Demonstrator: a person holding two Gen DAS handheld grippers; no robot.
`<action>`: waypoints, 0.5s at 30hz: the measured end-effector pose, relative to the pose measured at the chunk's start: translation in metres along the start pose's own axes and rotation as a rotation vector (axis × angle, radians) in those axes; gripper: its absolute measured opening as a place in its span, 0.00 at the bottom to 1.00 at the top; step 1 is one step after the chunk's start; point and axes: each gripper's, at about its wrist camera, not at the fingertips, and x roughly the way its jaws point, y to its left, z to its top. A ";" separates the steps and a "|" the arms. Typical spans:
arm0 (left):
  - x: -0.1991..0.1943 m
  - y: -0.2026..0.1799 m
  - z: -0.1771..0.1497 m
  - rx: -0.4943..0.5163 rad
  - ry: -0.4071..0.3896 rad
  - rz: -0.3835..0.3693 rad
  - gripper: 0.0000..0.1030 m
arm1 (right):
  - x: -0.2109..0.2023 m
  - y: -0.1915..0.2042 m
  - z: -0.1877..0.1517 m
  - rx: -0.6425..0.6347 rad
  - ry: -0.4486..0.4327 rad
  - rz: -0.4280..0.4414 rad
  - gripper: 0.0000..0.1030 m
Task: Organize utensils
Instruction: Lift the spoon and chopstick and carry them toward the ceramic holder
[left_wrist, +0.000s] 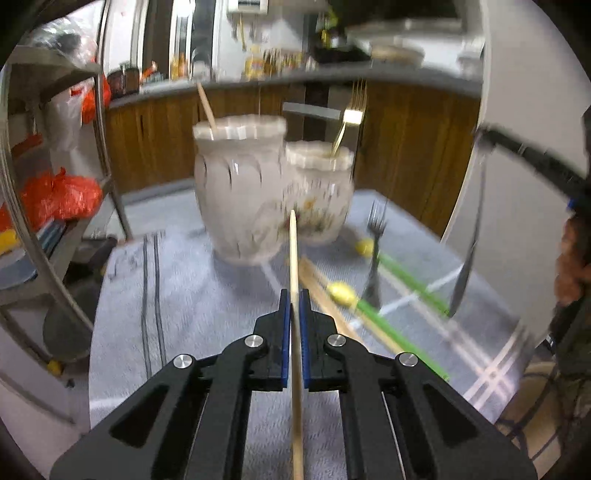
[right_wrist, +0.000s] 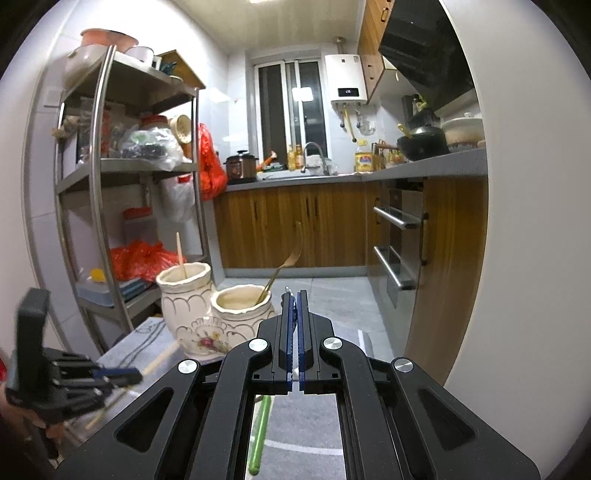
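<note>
2 jars (left_wrist: 240, 184), 3 loose chopsticks (left_wrist: 294, 258), 1 fork (left_wrist: 375, 254)

Both grippers look alike: the left gripper (left_wrist: 294, 302) and the right gripper (right_wrist: 294, 301) have matte black linkage arms with cut-out windows, round silver screws (left_wrist: 256, 340) at the pivots, and slim blue pads (right_wrist: 303, 325) lining the black fingers.
</note>
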 end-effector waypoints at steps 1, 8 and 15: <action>-0.005 0.000 0.002 0.003 -0.037 0.000 0.04 | 0.000 0.001 0.000 0.003 -0.005 -0.003 0.03; -0.027 0.006 0.018 0.003 -0.202 -0.006 0.04 | 0.007 0.012 0.005 -0.021 -0.001 -0.039 0.03; -0.033 0.013 0.037 0.017 -0.271 -0.025 0.04 | 0.021 0.026 0.025 -0.044 -0.020 -0.047 0.03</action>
